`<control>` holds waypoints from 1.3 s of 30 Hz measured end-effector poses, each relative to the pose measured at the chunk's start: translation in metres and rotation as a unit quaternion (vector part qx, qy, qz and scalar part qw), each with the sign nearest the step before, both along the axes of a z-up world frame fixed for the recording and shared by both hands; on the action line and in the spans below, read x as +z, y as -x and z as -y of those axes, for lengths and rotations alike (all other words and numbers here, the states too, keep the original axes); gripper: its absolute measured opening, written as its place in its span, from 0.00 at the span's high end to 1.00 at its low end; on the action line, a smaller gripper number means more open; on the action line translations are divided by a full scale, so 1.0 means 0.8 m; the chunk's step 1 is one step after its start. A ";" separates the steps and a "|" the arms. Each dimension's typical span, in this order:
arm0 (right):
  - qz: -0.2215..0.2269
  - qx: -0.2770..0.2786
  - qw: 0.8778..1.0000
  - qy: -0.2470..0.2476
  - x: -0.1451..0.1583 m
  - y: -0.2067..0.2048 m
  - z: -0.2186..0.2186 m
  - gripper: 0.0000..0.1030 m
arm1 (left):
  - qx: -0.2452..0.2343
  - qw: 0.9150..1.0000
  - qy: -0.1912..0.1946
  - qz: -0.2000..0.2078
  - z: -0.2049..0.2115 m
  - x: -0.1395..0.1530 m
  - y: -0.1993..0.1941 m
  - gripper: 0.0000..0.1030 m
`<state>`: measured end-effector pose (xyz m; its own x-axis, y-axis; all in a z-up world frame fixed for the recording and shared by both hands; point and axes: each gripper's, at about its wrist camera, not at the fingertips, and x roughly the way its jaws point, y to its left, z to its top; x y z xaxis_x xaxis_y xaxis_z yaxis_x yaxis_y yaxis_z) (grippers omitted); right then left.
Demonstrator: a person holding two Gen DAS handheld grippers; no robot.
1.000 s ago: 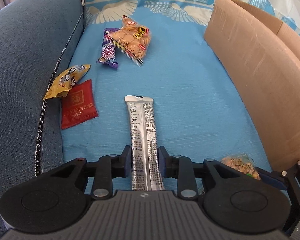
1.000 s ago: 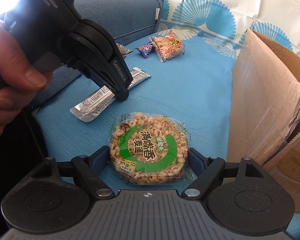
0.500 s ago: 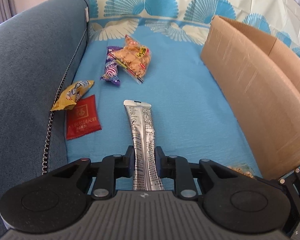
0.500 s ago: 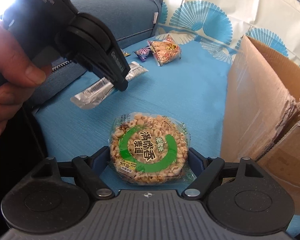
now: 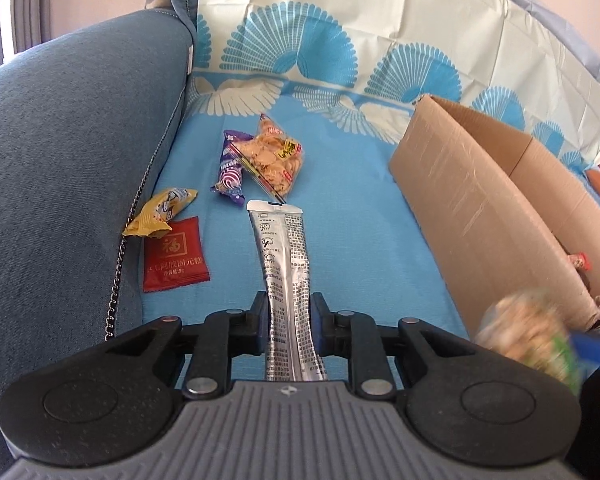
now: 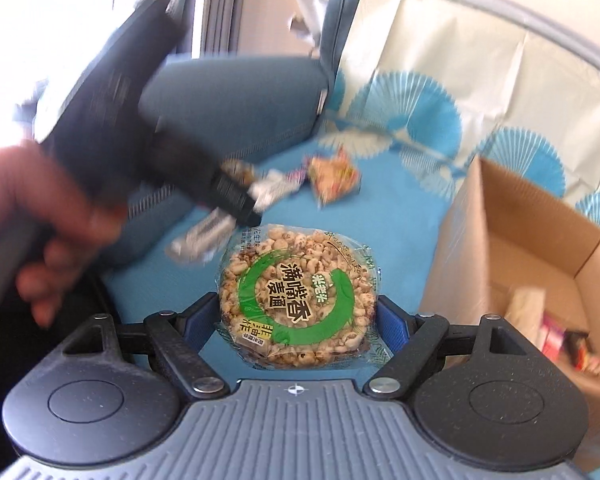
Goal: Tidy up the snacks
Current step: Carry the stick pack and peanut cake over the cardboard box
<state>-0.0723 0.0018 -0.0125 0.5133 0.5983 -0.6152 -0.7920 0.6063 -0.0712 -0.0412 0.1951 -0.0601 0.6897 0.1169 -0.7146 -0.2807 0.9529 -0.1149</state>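
Note:
My left gripper (image 5: 288,320) is shut on a long silver stick pack (image 5: 284,264), lifted clear of the blue sofa cover (image 5: 360,232). My right gripper (image 6: 298,316) is shut on a round puffed-grain cake (image 6: 296,296) in clear wrap with a green ring label, held above the cover. That cake shows blurred at the left wrist view's lower right (image 5: 532,336). In the right wrist view the left gripper (image 6: 236,200) and the hand (image 6: 40,208) holding it are blurred, with the silver pack (image 6: 204,236) hanging from it. An open cardboard box (image 5: 480,208) stands to the right.
On the cover lie a red sachet (image 5: 174,256), a yellow wrapped snack (image 5: 160,212), a purple candy pack (image 5: 230,168) and a clear bag of crackers (image 5: 274,156). The grey-blue sofa arm (image 5: 60,160) rises on the left. Several packets lie inside the box (image 6: 560,336).
Both grippers have risen with their snacks off the cover. The left jaws closed tighter on the silver pack. The box interior has come into the right wrist view.

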 end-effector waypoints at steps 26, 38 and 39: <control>0.007 -0.092 0.983 -0.159 0.029 -0.056 0.129 0.19 | -0.012 0.997 -0.031 0.066 0.022 0.021 0.009 0.78; -0.012 -0.296 0.933 -0.206 0.021 -0.137 0.206 0.19 | -0.057 0.995 -0.050 0.061 0.125 0.094 -0.059 0.95; -0.016 -0.301 0.931 -0.208 0.019 -0.140 0.207 0.19 | -0.065 0.995 -0.056 0.055 0.137 0.098 -0.071 0.95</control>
<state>0.0394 -0.1640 0.0031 0.8176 0.3982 -0.4159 -0.2981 0.9107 0.2859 0.0154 0.0854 0.0186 0.7771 0.0971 -0.6218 -0.1463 0.9888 -0.0284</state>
